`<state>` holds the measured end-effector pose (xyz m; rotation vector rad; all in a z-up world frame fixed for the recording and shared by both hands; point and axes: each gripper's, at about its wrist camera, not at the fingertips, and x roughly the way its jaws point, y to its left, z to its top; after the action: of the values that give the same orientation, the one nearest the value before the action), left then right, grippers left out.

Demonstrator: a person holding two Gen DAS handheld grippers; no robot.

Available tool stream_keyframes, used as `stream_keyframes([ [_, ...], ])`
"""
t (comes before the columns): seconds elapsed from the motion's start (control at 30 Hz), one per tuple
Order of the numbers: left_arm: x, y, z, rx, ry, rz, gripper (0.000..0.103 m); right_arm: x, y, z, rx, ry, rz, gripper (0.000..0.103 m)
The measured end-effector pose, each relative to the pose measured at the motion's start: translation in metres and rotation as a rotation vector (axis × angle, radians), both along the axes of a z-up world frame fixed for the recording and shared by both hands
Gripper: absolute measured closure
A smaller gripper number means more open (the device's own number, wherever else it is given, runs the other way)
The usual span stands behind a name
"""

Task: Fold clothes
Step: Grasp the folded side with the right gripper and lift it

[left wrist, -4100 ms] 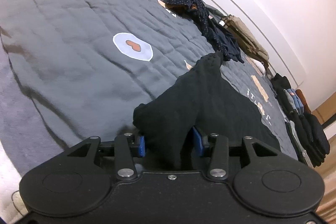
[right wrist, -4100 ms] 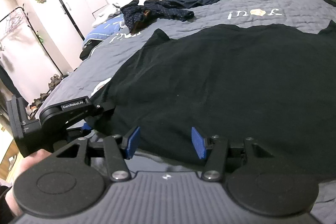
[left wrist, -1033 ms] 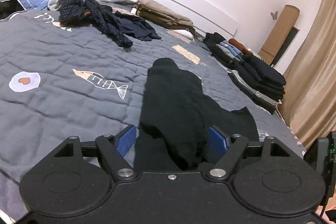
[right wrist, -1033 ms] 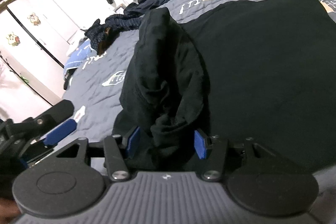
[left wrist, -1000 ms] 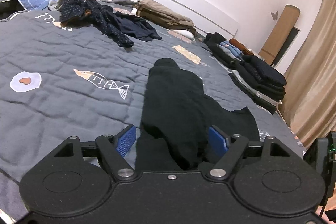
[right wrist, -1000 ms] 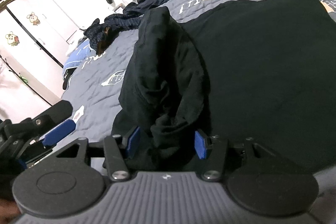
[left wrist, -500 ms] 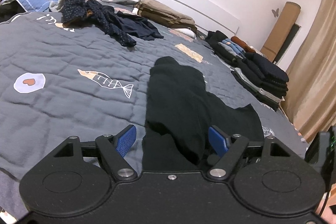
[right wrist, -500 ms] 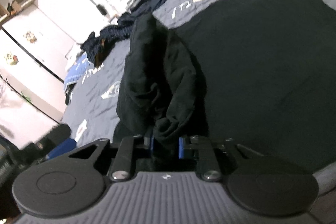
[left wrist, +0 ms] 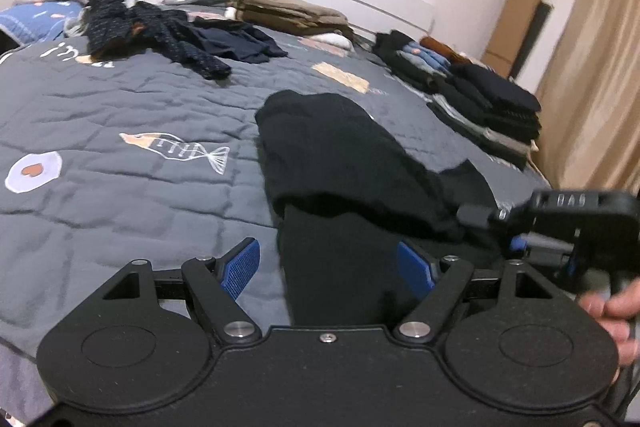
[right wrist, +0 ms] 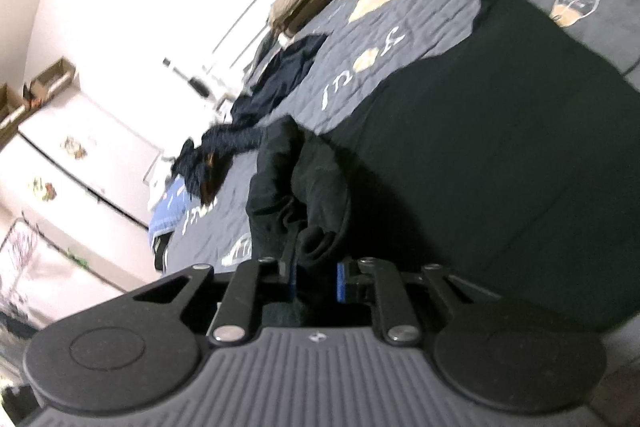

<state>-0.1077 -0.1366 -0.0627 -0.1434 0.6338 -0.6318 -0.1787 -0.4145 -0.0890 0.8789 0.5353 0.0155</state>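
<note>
While right tool [right wrist: 314,277] pinches black garment [left wrist: 352,163], left tool [left wrist: 328,267] gapes wide.

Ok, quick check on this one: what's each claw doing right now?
Left claw: open, holding nothing; the black garment lies between its fingers.
Right claw: closed on a bunched fold of the black garment.

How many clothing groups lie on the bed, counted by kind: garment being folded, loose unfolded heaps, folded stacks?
Black garment being folded: 1
Loose dark blue heap: 1
Folded stacks: 2, the tan stack and the dark stack
Total: 4
</note>
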Motion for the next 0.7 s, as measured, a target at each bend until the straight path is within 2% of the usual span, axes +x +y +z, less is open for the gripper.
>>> stream_keyframes([
  [0.23, -0.008, -0.026, -0.003, 0.043, -0.017, -0.079, 0.028, -0.015, -0.029, 0.005, 0.002, -0.018, -0.075, 0.087],
  [0.7, -0.018, -0.078, -0.008, 0.069, -0.023, -0.184, 0.028, -0.057, -0.089, 0.009, -0.015, -0.059, -0.212, 0.088],
])
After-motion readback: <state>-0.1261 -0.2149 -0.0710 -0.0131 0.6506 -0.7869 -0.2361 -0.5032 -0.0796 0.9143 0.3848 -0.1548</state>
